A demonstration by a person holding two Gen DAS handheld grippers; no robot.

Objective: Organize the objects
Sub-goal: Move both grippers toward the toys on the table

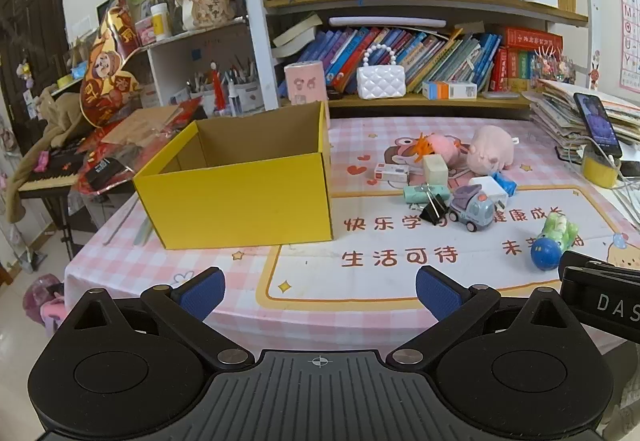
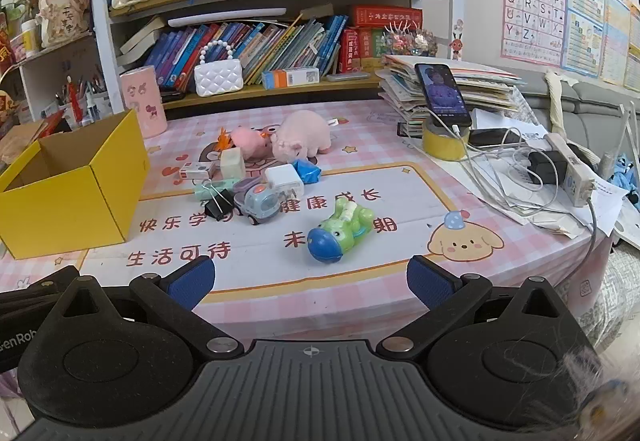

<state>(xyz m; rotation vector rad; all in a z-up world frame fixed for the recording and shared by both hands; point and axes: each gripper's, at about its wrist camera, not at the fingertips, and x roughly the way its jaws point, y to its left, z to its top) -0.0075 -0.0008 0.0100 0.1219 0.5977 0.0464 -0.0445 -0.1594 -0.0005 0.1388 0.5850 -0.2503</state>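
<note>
An open, empty-looking yellow cardboard box (image 1: 240, 193) (image 2: 68, 201) stands on the left of the pink checked table. To its right lies a cluster of small things: a pink plush pig (image 2: 304, 135), a smaller pink plush (image 2: 250, 141), a toy truck (image 1: 472, 207) (image 2: 260, 203), a black binder clip (image 1: 434, 207) (image 2: 218, 203), a white charger (image 2: 284, 179), a blue packet (image 2: 306, 171) and a green-and-blue toy (image 2: 338, 231) (image 1: 554, 245). My left gripper (image 1: 320, 295) hangs open near the front edge, before the box. My right gripper (image 2: 310, 281) is open too, just short of the green toy. Both are empty.
Bookshelves (image 1: 420, 1) with two small handbags run along the back. A phone (image 2: 442, 95) leans on a paper stack at the right, over a yellow tape roll (image 2: 446, 145); cables and a power strip (image 2: 568, 173) lie beyond. A pink canister (image 2: 144, 103) stands behind the box.
</note>
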